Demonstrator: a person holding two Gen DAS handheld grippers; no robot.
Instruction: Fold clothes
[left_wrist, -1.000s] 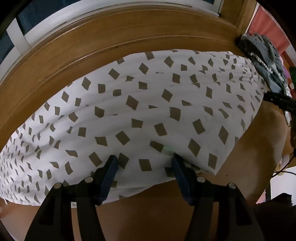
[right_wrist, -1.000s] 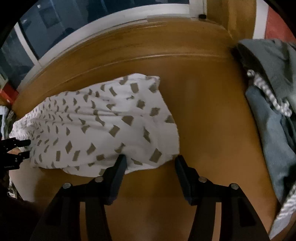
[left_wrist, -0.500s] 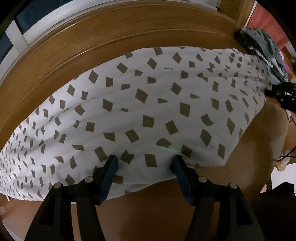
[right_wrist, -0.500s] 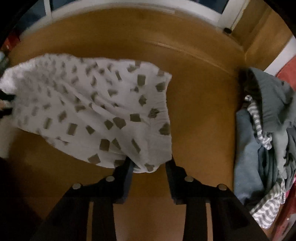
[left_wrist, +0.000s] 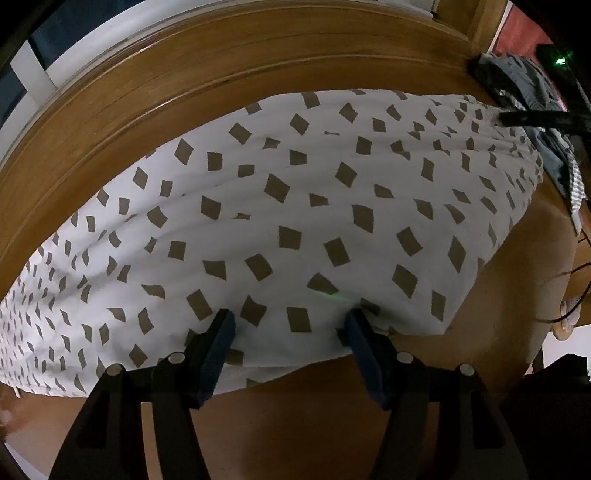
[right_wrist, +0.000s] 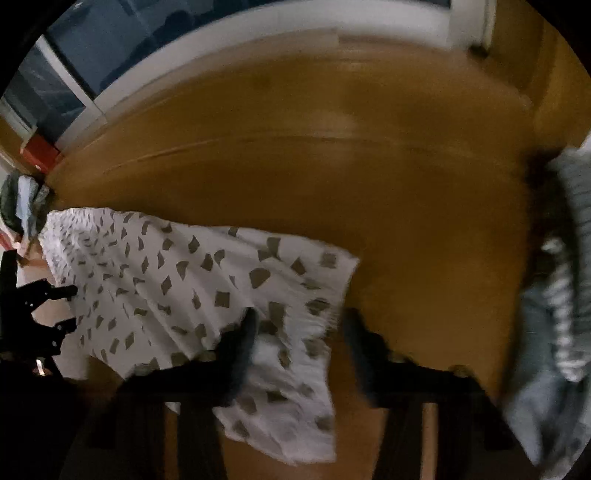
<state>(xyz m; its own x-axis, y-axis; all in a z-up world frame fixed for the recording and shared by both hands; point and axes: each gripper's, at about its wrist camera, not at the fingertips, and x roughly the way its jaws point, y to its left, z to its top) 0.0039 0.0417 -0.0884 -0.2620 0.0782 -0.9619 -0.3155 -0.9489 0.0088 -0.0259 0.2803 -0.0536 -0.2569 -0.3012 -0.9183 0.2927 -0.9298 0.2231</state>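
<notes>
A white cloth with brown diamond patches (left_wrist: 295, 206) lies spread on the wooden table (left_wrist: 184, 92). My left gripper (left_wrist: 288, 328) is open, its blue-padded fingers (left_wrist: 221, 332) resting on the cloth's near edge with fabric between them. The right wrist view is blurred. There the same cloth (right_wrist: 166, 280) runs to the left, and one end of it passes between the spread fingers of my right gripper (right_wrist: 301, 332) and hangs down toward the camera. The right gripper (left_wrist: 535, 118) also shows at the cloth's far right end, and the left gripper (right_wrist: 40, 314) at its far left.
A heap of grey, blue and striped clothes (right_wrist: 561, 295) lies on the table's right side, close to the right gripper; this clothes heap (left_wrist: 532, 85) also shows in the left wrist view. A white window frame (right_wrist: 221, 48) runs behind the table. Bare wood (right_wrist: 369, 166) stretches beyond the cloth.
The right gripper's jaws narrowed around the cloth's end half a second ago and now stand wide again; that view swung and the end now hangs between them. The left gripper barely moved.
</notes>
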